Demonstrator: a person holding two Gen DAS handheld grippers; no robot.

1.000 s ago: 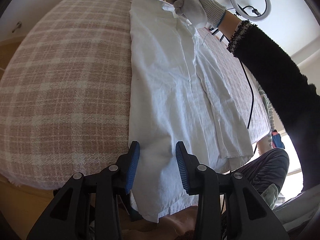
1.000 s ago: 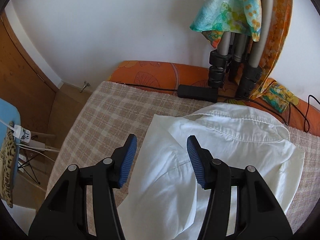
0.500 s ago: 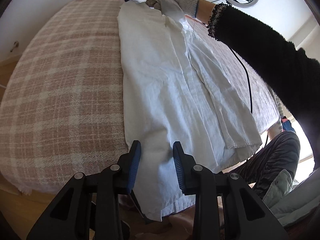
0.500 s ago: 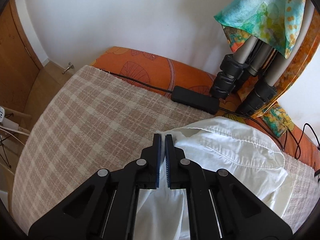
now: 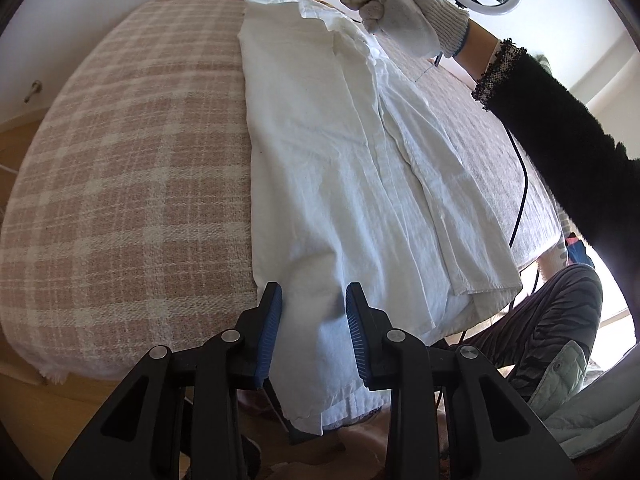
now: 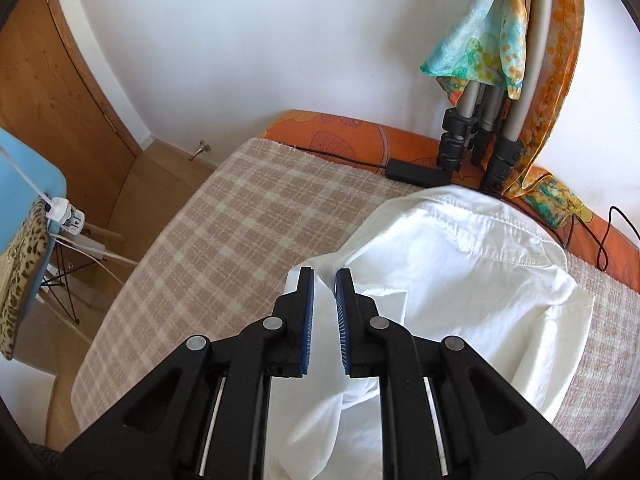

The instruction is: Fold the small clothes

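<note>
white shirt [image 5: 352, 168] lies lengthwise on the plaid bed cover [image 5: 132, 184], hem hanging over the near edge | left gripper [image 5: 314, 312] part-open astride the hem, pads not visibly pressing | right gripper [image 6: 325, 300] jaws opening, shoulder fabric between them (far end) | bare cover left of the shirt; cable [image 5: 520, 200] on the right
</note>
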